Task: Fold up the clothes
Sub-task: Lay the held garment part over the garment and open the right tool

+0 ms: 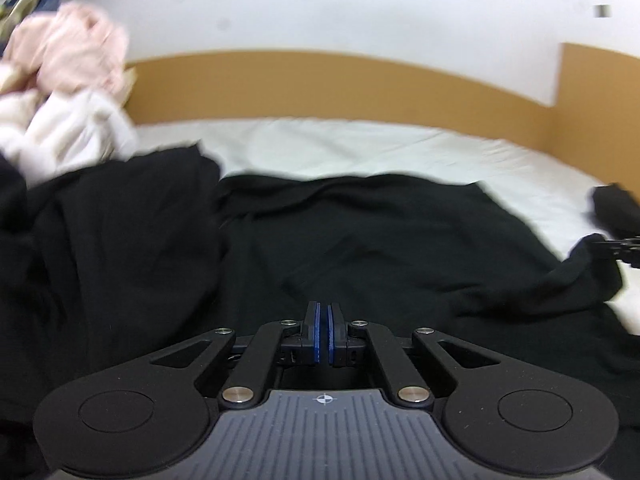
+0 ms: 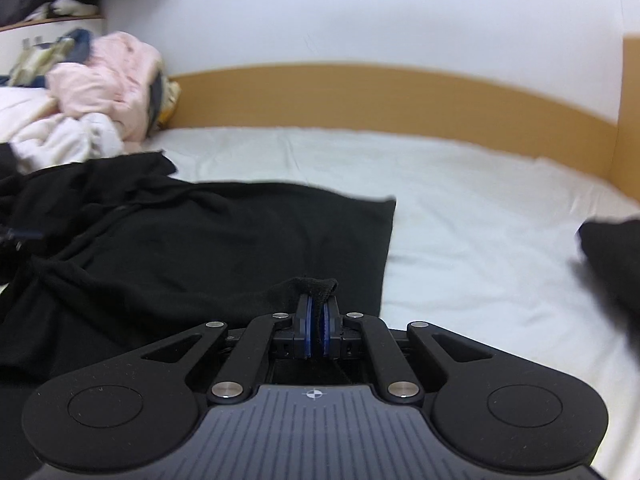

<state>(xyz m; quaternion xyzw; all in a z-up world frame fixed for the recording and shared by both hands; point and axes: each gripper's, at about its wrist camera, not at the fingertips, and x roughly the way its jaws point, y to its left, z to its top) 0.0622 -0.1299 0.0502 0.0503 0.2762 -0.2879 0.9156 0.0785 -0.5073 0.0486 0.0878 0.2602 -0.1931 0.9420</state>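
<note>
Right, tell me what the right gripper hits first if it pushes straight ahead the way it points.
Probably the black garment it is already shut on: the right gripper angles down at the cloth spread ahead, then the white sheet beyond its edge. Depth is unclear.

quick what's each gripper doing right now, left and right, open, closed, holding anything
Left gripper: closed; whether it pinches the black garment cannot be told.
Right gripper: closed on a fold of the black garment.

Even, soft indoor light, no glare, your black garment (image 1: 360,240) lacks detail, far clothes pile (image 1: 68,92) motion-blurred, fisheye bends the headboard (image 2: 380,96), corners darkened.
</note>
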